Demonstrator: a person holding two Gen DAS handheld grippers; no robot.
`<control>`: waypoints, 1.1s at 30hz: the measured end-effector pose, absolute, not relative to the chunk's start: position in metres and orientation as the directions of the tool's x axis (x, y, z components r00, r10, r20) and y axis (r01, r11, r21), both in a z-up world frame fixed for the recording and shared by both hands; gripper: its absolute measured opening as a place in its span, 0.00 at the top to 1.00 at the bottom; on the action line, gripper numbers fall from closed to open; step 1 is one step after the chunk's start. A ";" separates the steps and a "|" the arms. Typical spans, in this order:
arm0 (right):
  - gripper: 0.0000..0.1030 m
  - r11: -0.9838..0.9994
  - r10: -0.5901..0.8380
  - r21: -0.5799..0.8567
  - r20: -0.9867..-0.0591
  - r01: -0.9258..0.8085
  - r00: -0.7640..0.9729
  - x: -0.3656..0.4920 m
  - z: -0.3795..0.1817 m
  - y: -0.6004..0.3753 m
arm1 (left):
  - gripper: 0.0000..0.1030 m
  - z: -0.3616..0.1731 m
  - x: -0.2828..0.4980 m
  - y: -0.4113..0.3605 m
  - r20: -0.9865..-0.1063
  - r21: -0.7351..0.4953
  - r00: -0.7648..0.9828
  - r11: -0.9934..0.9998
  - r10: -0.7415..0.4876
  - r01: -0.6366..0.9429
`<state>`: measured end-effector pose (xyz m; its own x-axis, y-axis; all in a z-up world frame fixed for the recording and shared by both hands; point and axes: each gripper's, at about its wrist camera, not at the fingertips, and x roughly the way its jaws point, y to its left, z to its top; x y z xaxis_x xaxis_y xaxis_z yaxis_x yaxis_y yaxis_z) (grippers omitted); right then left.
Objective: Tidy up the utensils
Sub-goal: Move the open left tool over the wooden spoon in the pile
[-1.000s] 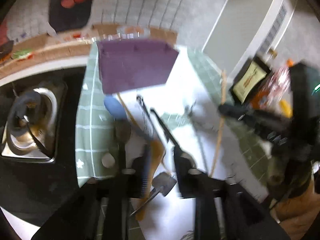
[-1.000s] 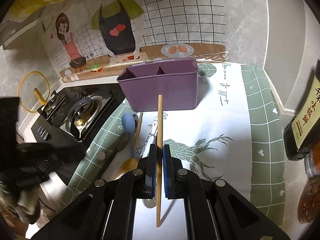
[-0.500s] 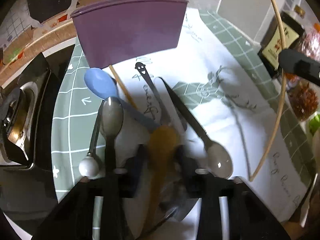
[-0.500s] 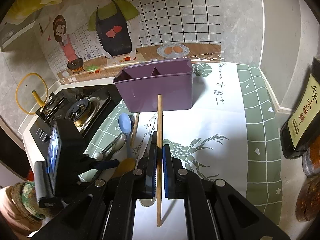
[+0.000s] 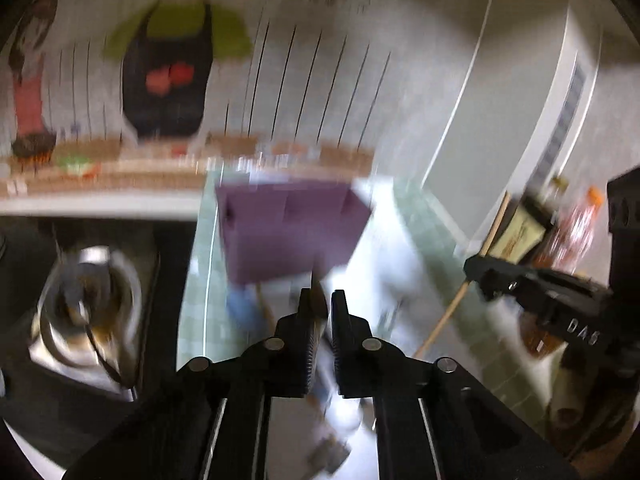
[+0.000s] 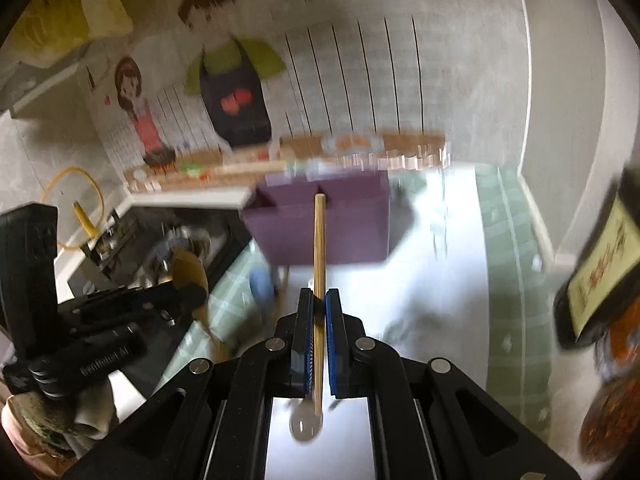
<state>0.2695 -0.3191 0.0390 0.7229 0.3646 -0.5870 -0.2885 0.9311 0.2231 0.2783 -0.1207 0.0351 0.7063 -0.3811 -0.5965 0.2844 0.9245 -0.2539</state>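
The purple utensil holder (image 6: pixel 344 232) (image 5: pixel 288 232) stands at the back of the mat. My right gripper (image 6: pixel 319 300) is shut on a wooden chopstick (image 6: pixel 319 248), held in the air with its tip pointing at the holder. My left gripper (image 5: pixel 322 300) is blurred; its jaws are closing tight with only a thin brown sliver between the pads. In the right wrist view, that gripper (image 6: pixel 176 300) carries an amber spoon (image 6: pixel 188 276) above the mat's left edge. A blue spoon (image 6: pixel 262 286) and a metal spoon (image 6: pixel 306 426) lie on the mat.
A gas stove (image 5: pixel 88 304) sits left of the green-and-white mat (image 6: pixel 512 280). A dark sauce bottle (image 6: pixel 596 272) and jars (image 6: pixel 616 420) crowd the right edge. A tiled wall with cartoon stickers rises behind the holder.
My left gripper dropped over the amber spoon, shut on it and lifted it off the mat. My right gripper rose a little, still gripping the chopstick.
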 end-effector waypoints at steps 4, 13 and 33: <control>0.94 0.939 0.344 0.191 -0.479 -0.287 0.807 0.293 0.097 -0.320 | 0.92 0.084 0.310 -0.117 -0.515 -0.237 0.772 0.927 -0.373 0.289; 0.94 0.955 0.298 0.130 -0.433 -0.268 0.851 0.312 0.133 -0.329 | 0.91 0.090 0.354 -0.111 -0.569 -0.216 0.741 0.934 -0.358 0.286; 0.94 0.976 0.199 0.202 -0.663 -0.084 0.722 0.308 0.018 -0.383 | 0.73 -0.121 0.402 -0.210 -0.860 -0.238 0.317 0.864 -0.400 0.445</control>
